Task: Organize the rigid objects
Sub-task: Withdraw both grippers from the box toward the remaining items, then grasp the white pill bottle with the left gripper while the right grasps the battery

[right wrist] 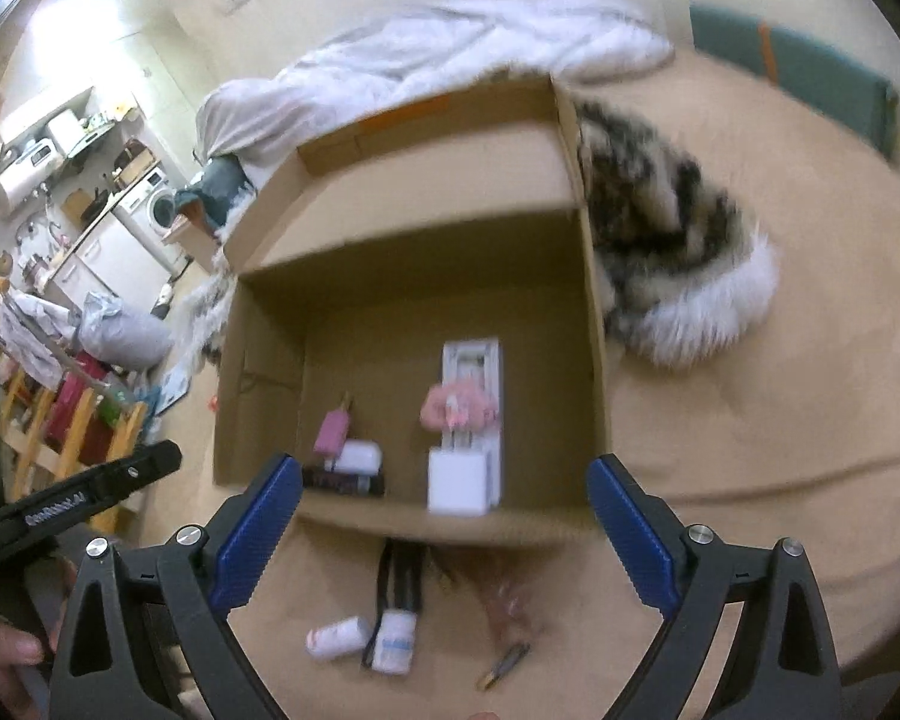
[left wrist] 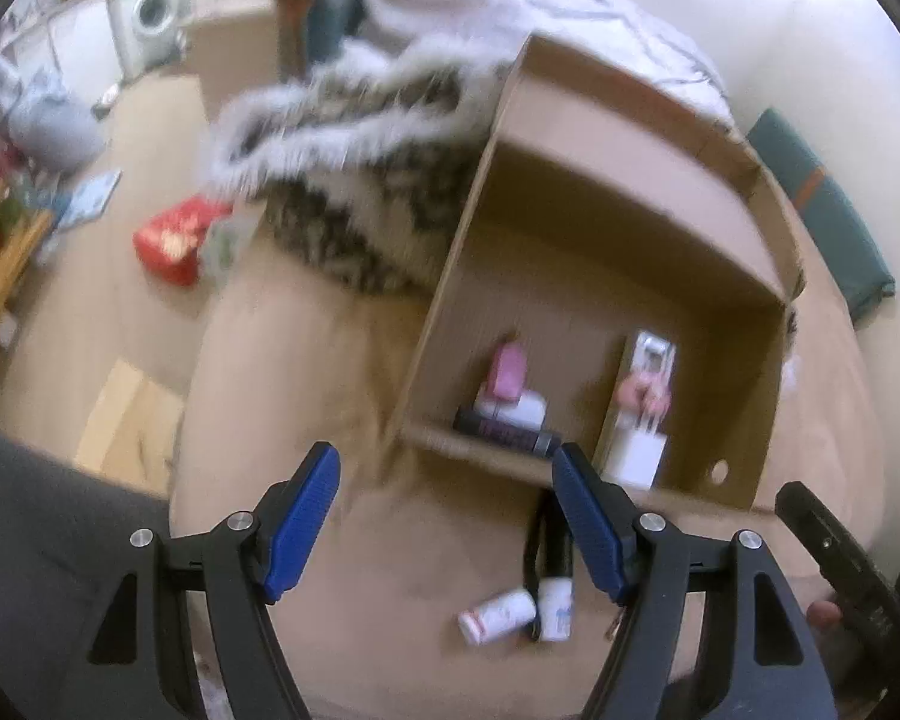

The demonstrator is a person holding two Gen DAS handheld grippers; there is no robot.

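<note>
room: a lived-in bedroom with a washing machine [left wrist: 150,6] at the far wall and clutter on the floor; everything sits on a bed under a tan sheet [right wrist: 780,420], with a white duvet [right wrist: 480,42] and a spotted fur throw [right wrist: 672,240] heaped behind.
left hand-held gripper [left wrist: 447,516]: jaws partly spread, nothing between them, tilted steeply down over the sheet.
right hand-held gripper [right wrist: 444,525]: jaws spread about as wide as they go, empty, aimed down at the near wall of the box.
just ahead of the jaws: two small white bottles lie on the sheet, one on its side [right wrist: 337,637], the other [right wrist: 395,642] beside it with its long axis pointing away towards the box; a dark strap [right wrist: 399,576] runs from it up to the box wall.
off to the side: a small pen-like item [right wrist: 504,666] lies slantwise, right of the bottles.
further out: an open cardboard box [right wrist: 594,300] already holds a pink item [right wrist: 332,431], a dark tube [right wrist: 342,483] and a tall white package [right wrist: 471,420].
key relation: in both wrist views the bottles lie low and between the fingers, closer than the box; the right one looks the more centred over them and better opened, so i judge it the nearer hand for the next pick.
what it calls for: likely a drop straight down, jaws set across a bottle's short width.
</note>
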